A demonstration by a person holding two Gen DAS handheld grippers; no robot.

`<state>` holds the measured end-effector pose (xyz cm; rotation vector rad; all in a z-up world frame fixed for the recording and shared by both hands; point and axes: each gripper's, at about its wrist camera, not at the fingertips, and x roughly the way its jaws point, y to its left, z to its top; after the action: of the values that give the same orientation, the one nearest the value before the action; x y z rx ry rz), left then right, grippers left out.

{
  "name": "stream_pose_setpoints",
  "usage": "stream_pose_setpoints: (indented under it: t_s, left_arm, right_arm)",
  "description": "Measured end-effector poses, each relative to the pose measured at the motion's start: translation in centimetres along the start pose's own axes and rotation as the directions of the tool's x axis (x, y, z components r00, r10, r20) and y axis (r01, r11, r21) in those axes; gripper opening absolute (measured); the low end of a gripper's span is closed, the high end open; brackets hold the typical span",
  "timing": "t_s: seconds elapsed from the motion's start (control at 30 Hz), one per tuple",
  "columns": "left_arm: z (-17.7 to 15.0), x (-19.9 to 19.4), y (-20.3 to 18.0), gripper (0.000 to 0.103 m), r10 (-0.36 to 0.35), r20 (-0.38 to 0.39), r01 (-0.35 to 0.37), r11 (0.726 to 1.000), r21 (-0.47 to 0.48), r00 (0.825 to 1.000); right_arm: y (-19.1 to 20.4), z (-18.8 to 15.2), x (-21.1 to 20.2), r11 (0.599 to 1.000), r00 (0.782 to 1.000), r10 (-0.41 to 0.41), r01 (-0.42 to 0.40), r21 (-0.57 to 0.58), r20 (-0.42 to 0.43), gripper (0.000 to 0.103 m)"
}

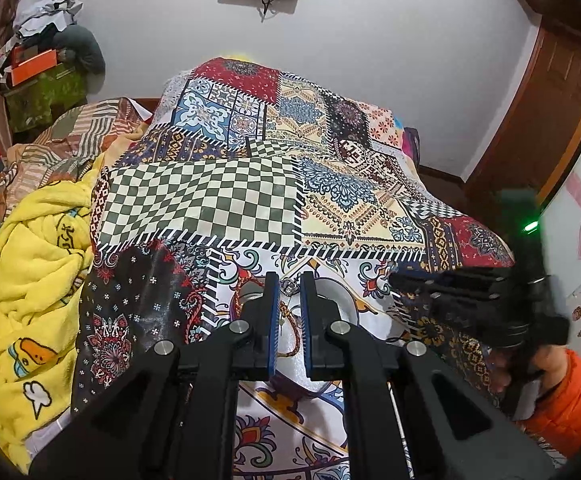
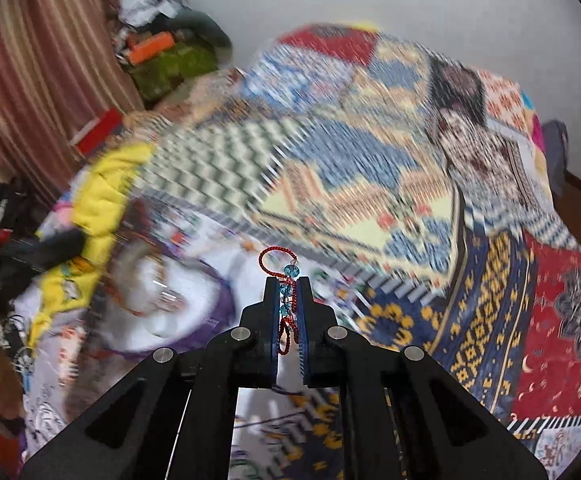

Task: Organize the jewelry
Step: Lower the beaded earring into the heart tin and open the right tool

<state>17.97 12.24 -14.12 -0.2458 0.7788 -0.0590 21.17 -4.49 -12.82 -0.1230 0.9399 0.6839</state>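
Right tool [image 2: 288, 316] is pinching the red cord bracelet [image 2: 286, 300] with blue beads — only the right wrist view is showing that.
Left tool [image 1: 289, 312] is hovering part-open and holding nothing over a white bowl [image 1: 342, 304] on the patchwork bed cover [image 1: 210, 200] — right tool is reaching in low from its side, blurred.

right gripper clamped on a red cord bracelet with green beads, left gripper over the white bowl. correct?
One thing is off: the beads are blue, not green. The right wrist view shows the right gripper shut on the red cord bracelet, with blue faceted beads along it. The rest stands: the left wrist view has the left gripper over the white bowl.
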Motion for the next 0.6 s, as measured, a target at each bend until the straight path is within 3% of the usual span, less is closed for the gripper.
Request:
stream_pose_setpoints:
  t_s: [0.2,0.37,0.6]
  left_arm:
    - [0.2,-0.2,0.5,0.008,-0.014,-0.001,0.014,1.000,-0.020,1.000]
    - [0.2,0.1,0.7,0.008,-0.021,-0.019,0.021,1.000,-0.018,1.000]
    - [-0.3,1.2,1.3,0.008,-0.053,-0.065,0.052,0.999,-0.016,0.997]
  right_arm:
    - [4.3,1.2,-1.7,0.992,0.995,0.080,-0.075,-0.098,0.051,0.007]
    - [6.0,0.9,0.4,0.984,0.992,0.125,-0.123,-0.129,0.009,0.007]
    - [6.4,-0.8,3.4,0.984,0.990,0.128,-0.135,-0.118,-0.065,0.007]
